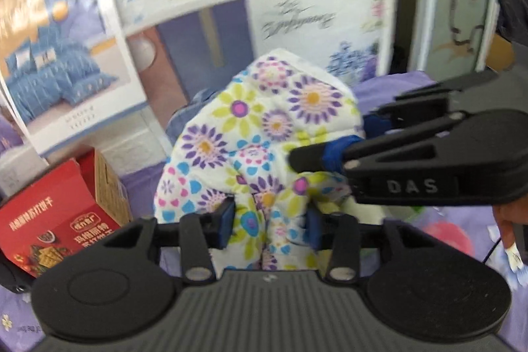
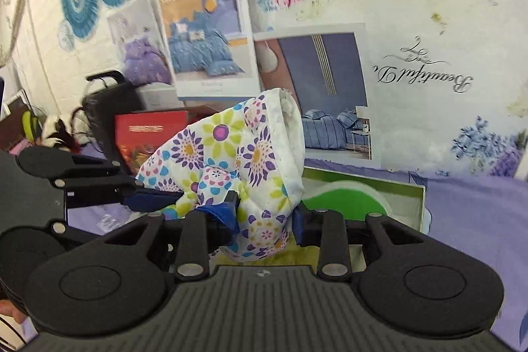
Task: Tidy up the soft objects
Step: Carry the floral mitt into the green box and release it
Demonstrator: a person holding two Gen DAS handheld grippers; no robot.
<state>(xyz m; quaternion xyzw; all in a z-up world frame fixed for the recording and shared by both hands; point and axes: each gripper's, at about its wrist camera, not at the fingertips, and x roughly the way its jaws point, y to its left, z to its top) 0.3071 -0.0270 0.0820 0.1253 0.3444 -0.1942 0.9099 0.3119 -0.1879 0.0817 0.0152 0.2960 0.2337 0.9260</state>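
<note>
A white quilted cloth with purple, green and blue flowers [image 1: 264, 127] is bunched up and held in the air over a purple bedspread. My left gripper [image 1: 269, 220] is shut on its lower fold. My right gripper [image 2: 264, 216] is shut on the same cloth [image 2: 231, 147] from the other side. In the left wrist view the right gripper [image 1: 333, 154] comes in from the right and pinches the cloth. In the right wrist view the left gripper [image 2: 158, 197] comes in from the left and pinches it.
A red cracker carton [image 1: 59, 220] stands open at the left. A shallow open box with a green round thing [image 2: 363, 197] lies on the bedspread behind the cloth. Bedding packages [image 2: 211, 42] lean on the wall behind. A black case [image 2: 112, 101] stands far left.
</note>
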